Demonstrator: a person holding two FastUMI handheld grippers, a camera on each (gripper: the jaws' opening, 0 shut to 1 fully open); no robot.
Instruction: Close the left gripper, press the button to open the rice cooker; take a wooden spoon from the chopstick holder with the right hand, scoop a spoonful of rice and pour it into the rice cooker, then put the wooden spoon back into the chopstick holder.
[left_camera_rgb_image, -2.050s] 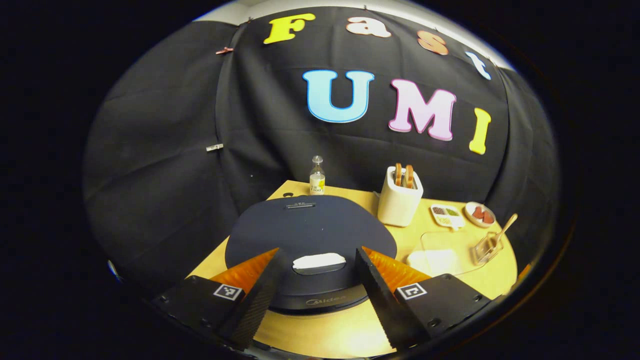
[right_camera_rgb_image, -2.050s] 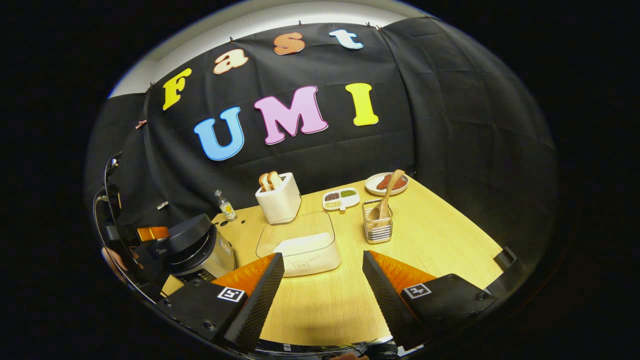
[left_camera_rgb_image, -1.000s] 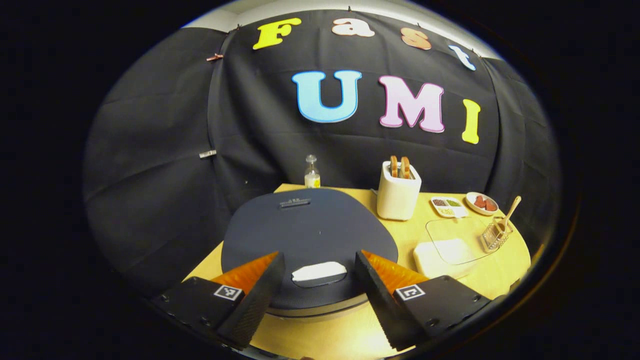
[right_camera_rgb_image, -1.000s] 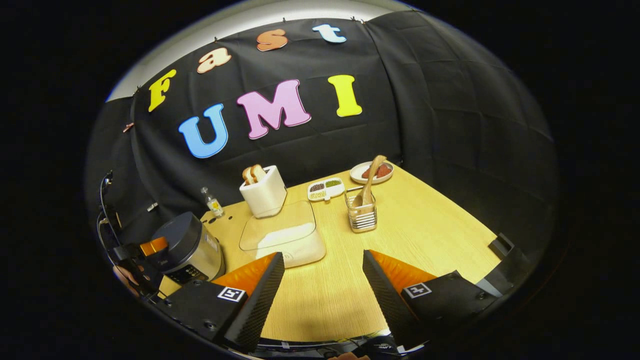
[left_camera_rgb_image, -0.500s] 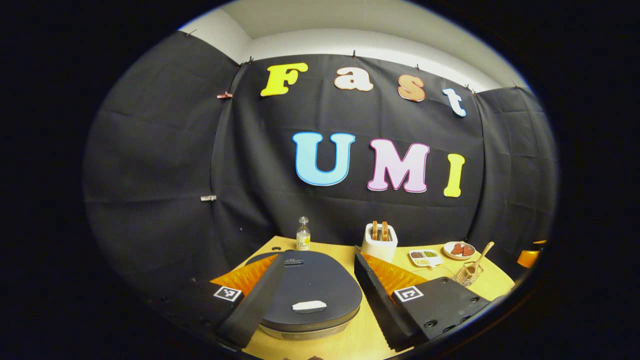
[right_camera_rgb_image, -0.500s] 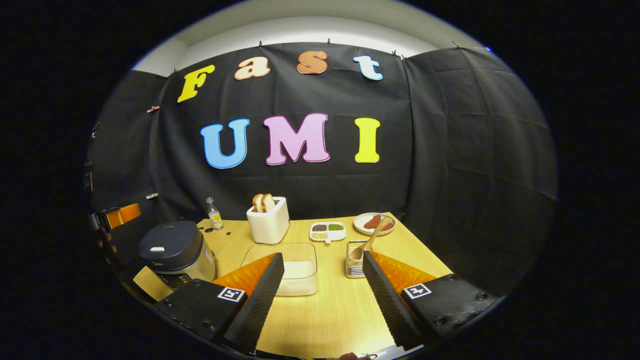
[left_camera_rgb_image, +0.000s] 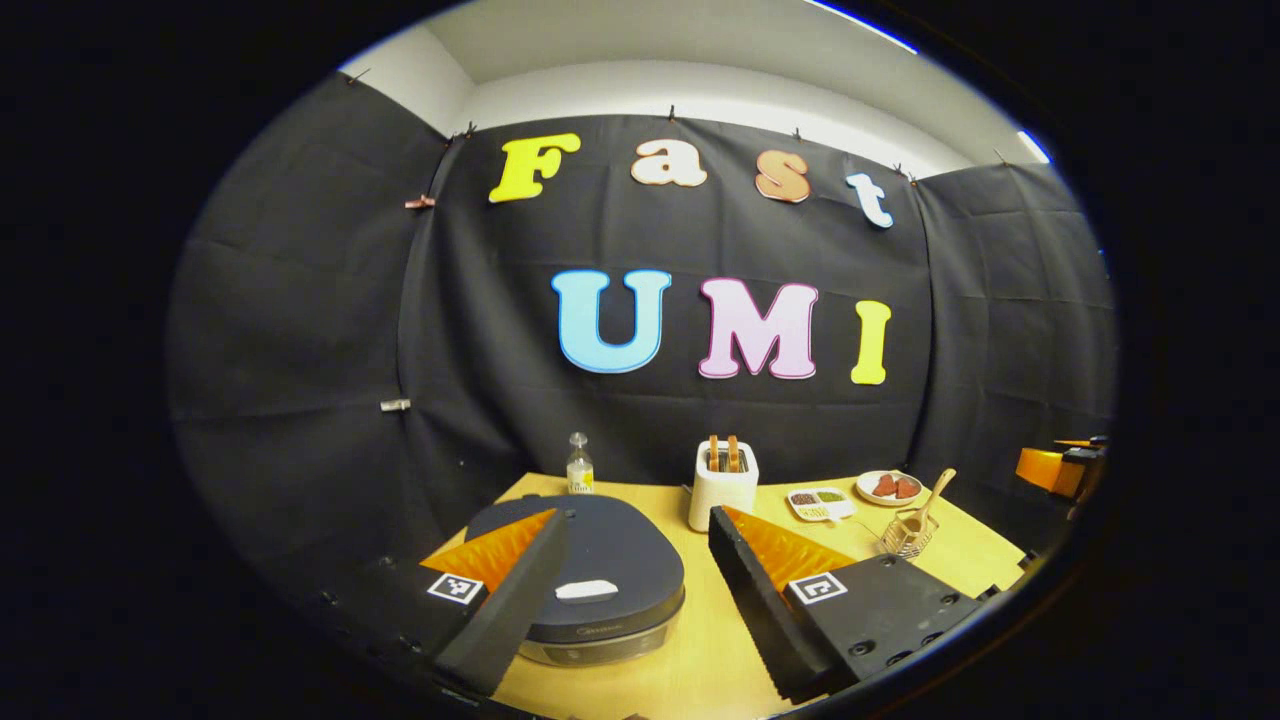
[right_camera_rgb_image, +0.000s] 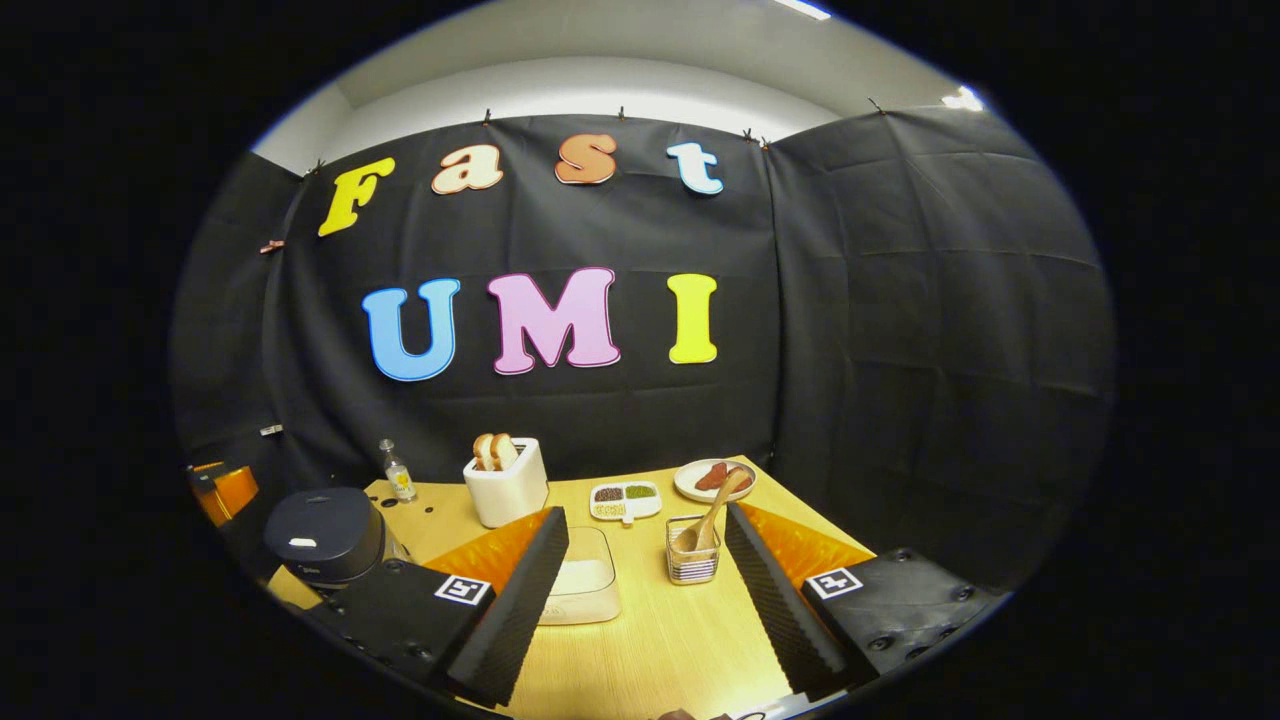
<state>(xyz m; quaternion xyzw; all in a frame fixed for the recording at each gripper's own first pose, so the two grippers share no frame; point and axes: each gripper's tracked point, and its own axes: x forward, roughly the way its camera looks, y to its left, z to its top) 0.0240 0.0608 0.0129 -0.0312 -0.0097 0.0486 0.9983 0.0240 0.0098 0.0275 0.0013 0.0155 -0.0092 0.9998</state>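
Observation:
The rice cooker stands closed on the wooden table, its dark lid carrying a white button. My left gripper hovers open above and in front of it, touching nothing. In the right gripper view the cooker sits far left. The wire chopstick holder holds the wooden spoon, which leans right. A clear container of rice lies beside it. My right gripper is open and empty, well short of both. The holder and spoon also appear at right in the left gripper view.
At the back stand a white toaster with bread, a small bottle, a divided seasoning dish and a plate. The left gripper's orange part shows at the far left edge. The black cloth wall rises behind the table.
Both grippers have pulled back and tilted up from the table, so the cooker, rice container and holder look smaller and farther. Both stay open and empty. The cooker lid stays closed.

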